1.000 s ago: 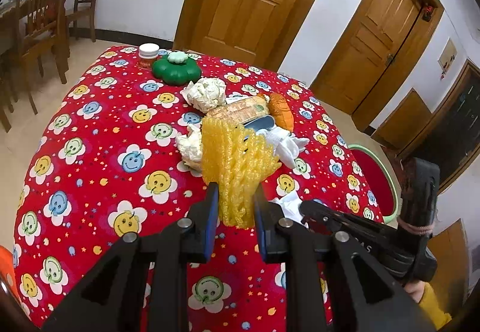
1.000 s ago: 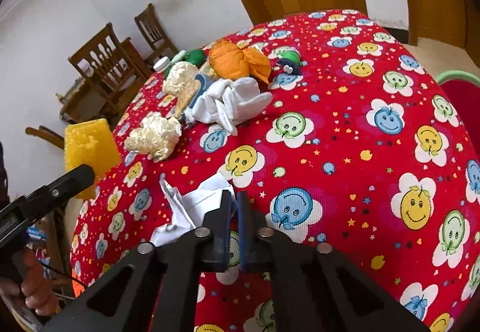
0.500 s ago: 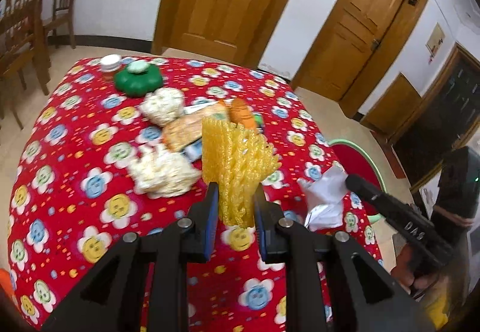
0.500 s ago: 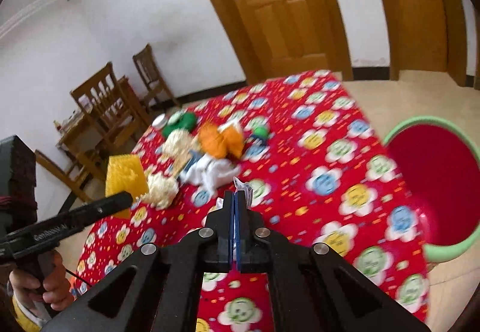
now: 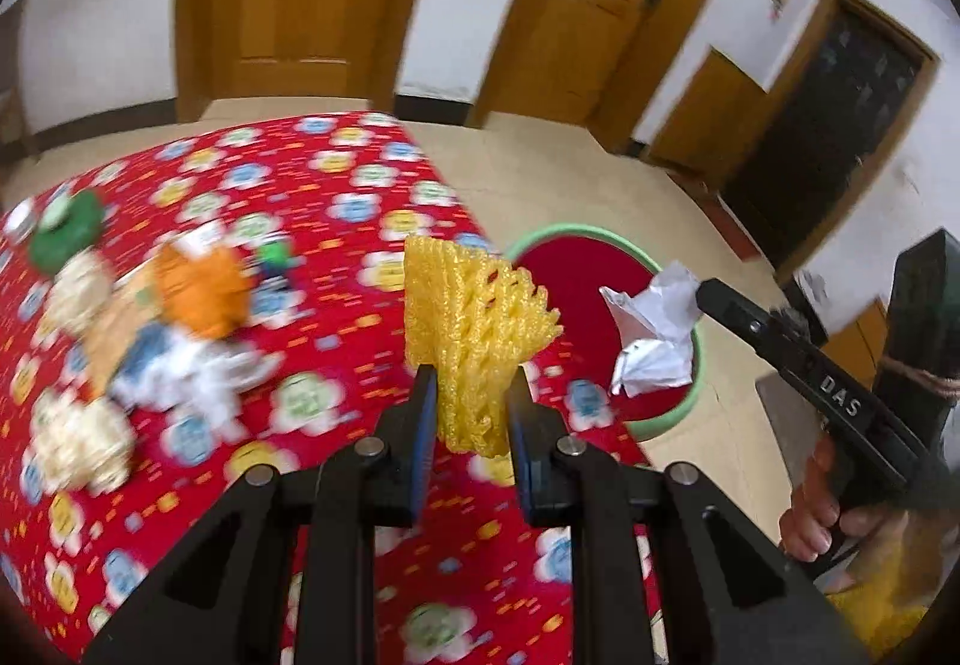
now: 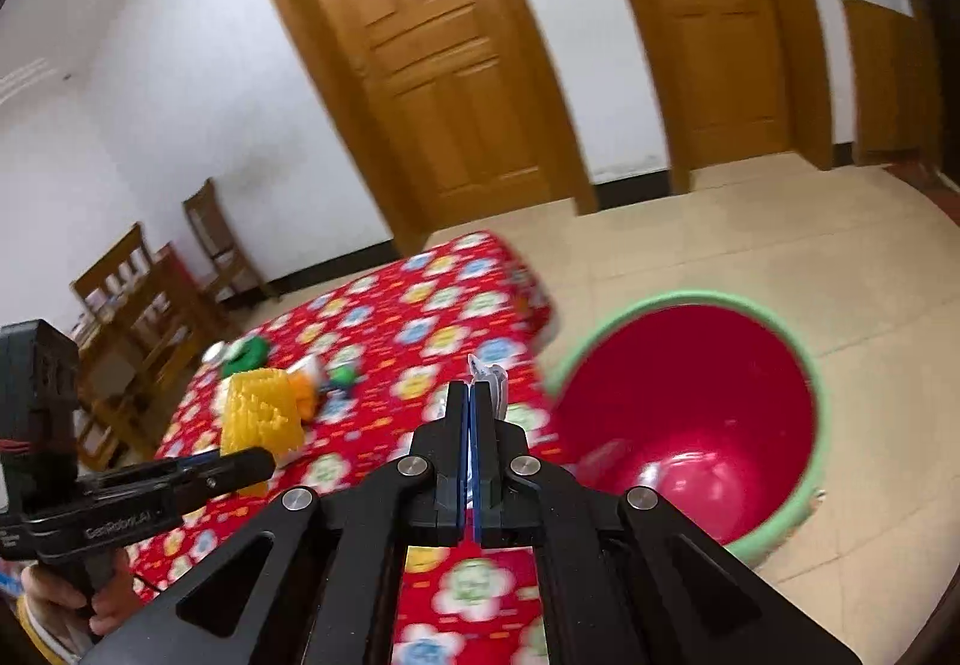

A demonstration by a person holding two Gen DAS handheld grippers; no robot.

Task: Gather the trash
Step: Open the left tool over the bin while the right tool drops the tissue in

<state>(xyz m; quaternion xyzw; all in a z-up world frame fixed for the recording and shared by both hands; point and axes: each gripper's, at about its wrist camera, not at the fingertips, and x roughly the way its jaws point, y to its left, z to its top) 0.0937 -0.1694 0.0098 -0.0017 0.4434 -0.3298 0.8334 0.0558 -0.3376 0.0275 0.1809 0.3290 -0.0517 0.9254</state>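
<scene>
Both wrist views have been swung away from the middle of the table [image 5: 336,173] and toward the red bin [image 6: 690,425] with its green rim, which a second ago was only a sliver at the right edge of the left wrist view and is now seen wide open in the lower right of the right wrist view. The crumpled white paper [image 5: 654,335], then lying on the cloth, has been lifted clear: it is clamped in the right gripper [image 6: 472,395], whose jaws are pressed together on it with only a small tip showing above them. In the left wrist view the paper is seen at centre right, hanging over the bin's rim. The yellow foam net [image 5: 474,341] is held as before in the left gripper [image 5: 471,395], the jaws closed against its lower part, and it is carried just left of the bin, above the table's near corner.

The carry is therefore judged nearly done for both pieces, with release into the bin as the step ahead. The remaining litter [image 5: 150,329] is left on the cloth at the left of the left wrist view; through the motion blur its items probably include tissue wads and an orange wrapper, but this cannot be told with certainty
</scene>
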